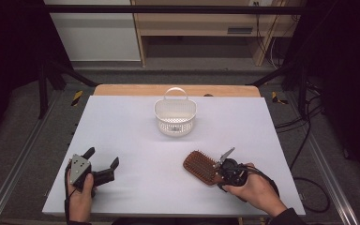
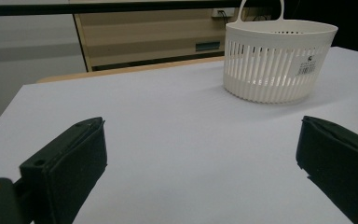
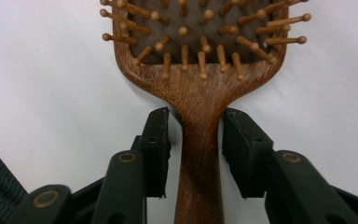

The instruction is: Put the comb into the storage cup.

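Early stage, judging by the layout. Brush [image 1: 200, 166] flat on the surface [image 1: 136, 140], near the right front, bristles up, well apart from the basket [image 1: 175, 117] at the back. Right tool [image 3: 196, 140] narrowed around the handle at its neck, small gaps visible on both sides, so not yet clamped. Left tool [image 1: 104, 165] wide and holding nothing, resting at the left front. Left to do, probably: grip, lift, carry to the basket.

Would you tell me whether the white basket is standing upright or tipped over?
Upright. The white basket stands on its base on the table, its open rim facing up and its handle raised at the far side. Its contents cannot be told.
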Action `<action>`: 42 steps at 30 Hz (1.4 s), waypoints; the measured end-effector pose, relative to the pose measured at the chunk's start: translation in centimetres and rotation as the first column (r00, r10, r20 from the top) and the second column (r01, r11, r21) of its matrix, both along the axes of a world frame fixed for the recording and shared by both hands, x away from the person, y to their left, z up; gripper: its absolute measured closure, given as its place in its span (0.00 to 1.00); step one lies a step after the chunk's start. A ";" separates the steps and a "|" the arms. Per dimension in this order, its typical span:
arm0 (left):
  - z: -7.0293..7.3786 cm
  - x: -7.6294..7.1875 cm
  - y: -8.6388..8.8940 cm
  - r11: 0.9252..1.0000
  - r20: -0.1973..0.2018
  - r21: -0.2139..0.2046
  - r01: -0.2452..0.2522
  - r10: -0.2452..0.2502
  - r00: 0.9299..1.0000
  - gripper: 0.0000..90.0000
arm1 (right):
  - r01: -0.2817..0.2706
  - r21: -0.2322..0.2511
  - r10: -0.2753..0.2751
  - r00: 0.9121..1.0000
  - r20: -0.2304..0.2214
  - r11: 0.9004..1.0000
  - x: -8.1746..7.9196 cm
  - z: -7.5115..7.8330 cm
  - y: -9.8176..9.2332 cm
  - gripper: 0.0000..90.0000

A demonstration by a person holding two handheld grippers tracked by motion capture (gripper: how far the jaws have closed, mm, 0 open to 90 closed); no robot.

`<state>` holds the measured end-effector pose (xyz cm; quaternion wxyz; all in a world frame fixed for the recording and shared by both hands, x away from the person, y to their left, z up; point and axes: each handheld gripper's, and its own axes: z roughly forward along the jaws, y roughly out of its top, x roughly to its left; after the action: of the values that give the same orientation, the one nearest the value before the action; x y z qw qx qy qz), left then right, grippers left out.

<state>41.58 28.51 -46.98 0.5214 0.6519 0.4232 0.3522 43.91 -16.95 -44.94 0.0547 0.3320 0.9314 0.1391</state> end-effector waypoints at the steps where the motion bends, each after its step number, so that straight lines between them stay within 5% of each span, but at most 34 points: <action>1: 0.0 0.0 0.0 1.000 0.000 0.000 0.000 0.000 1.000 0.02 | -0.002 -0.007 0.002 1.000 -0.002 1.000 0.0 0.0 0.1 0.70; 10: 0.0 0.0 -0.1 1.000 0.000 0.000 0.004 -0.004 1.000 0.02 | -0.008 -0.053 0.006 0.999 -0.042 0.999 0.5 0.1 0.7 0.78; 16: 0.0 0.1 -0.1 1.000 -0.004 0.000 0.006 -0.006 1.000 0.02 | -0.012 -0.042 0.010 0.999 -0.047 0.999 0.7 0.1 0.5 0.80; 33: 0.0 0.0 0.1 1.000 -0.002 -0.005 0.001 -0.001 1.000 0.02 | -0.062 0.002 0.062 0.997 0.052 0.998 -0.3 0.5 0.8 0.81; 42: 0.1 0.0 0.0 1.000 -0.001 -0.007 0.007 -0.007 1.000 0.02 | -0.032 0.058 0.025 0.993 0.116 0.998 -0.5 0.7 0.6 0.81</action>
<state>41.60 28.51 -46.91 0.5249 0.6516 0.4224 0.3486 43.45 -16.38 -44.29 0.0963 0.3116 0.9268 0.1863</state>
